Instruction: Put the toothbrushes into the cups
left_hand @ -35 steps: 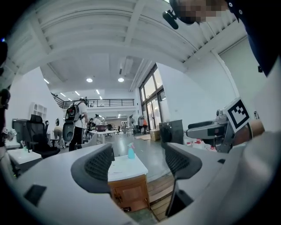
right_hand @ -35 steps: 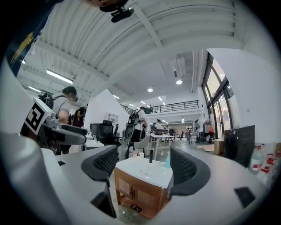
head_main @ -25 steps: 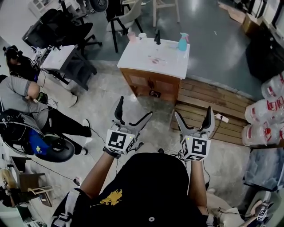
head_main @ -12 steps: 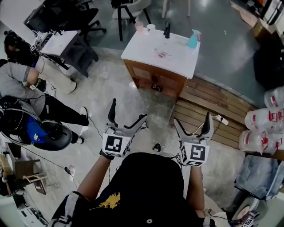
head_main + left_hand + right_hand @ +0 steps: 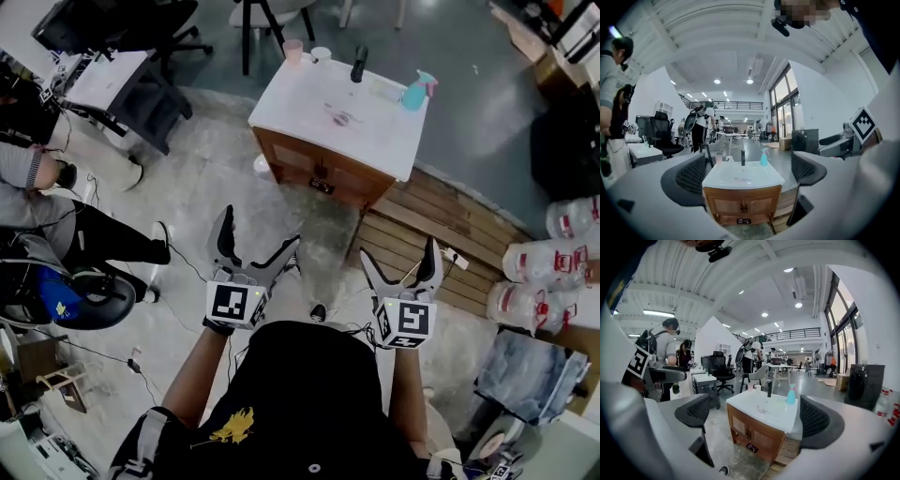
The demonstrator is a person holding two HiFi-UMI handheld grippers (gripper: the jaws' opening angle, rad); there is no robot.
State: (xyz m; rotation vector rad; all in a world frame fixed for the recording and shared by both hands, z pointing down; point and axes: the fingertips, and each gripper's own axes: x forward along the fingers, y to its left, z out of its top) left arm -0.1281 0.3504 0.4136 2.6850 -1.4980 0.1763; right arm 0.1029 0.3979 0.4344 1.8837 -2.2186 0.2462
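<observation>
Black mesh pads on your left claw point(image 5: 750, 171) stand as wide apart as they go, with nothing between them. Your right claw point(image 5: 759, 420) is spread wide too and holds nothing. Both point forward, close to level, side by side before your chest, over the concrete floor point(image 5: 202, 202).

Ahead of both claws and well apart from them stands a wooden cabinet point(image 5: 319, 173) with a white top point(image 5: 305, 94). At that top's far left corner a pink cup point(image 5: 293, 49) and a white cup point(image 5: 322, 54) sit just beside each other. A black tap point(image 5: 357, 64) rises to their right, and a blue spray bottle point(image 5: 418, 91) stands farther right again. Nearer you than the tap, mid-top, lie some thin pinkish things point(image 5: 340, 118), too small to make out as toothbrushes.

Wooden slats point(image 5: 422, 230) cover the floor ahead of your right claw, beside the cabinet. Off to the left of your left claw a person point(image 5: 56, 234) sits.
</observation>
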